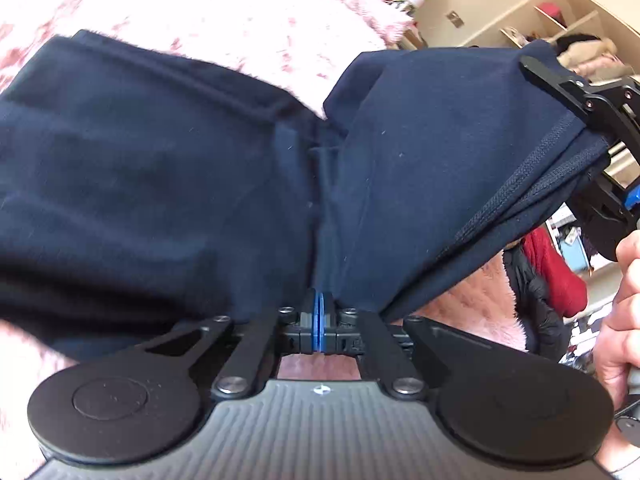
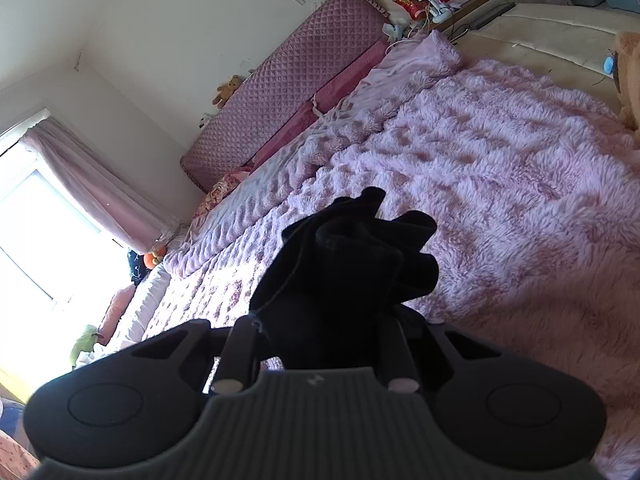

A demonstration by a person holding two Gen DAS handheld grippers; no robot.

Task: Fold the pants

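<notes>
Pants (image 1: 160, 168) pinched by both grippers, hem edges lifted over blanket (image 2: 500, 184).

A bedroom in a home; a wide bed (image 2: 520, 208) covered by a shaggy pink-lilac fur blanket (image 2: 500, 184) fills most of the right wrist view; a quilted pink headboard (image 2: 288, 92) leans against the cream wall, with a small teddy bear (image 2: 228, 89) perched at its edge; a pink curtain (image 2: 84, 184) hangs by a bright window (image 2: 36, 240); a cluttered bedside shelf (image 2: 460, 4) carries snack packets and a small lamp; the left wrist view shows open cream shelving (image 1: 560, 20) with clothes heaped nearby.
</notes>
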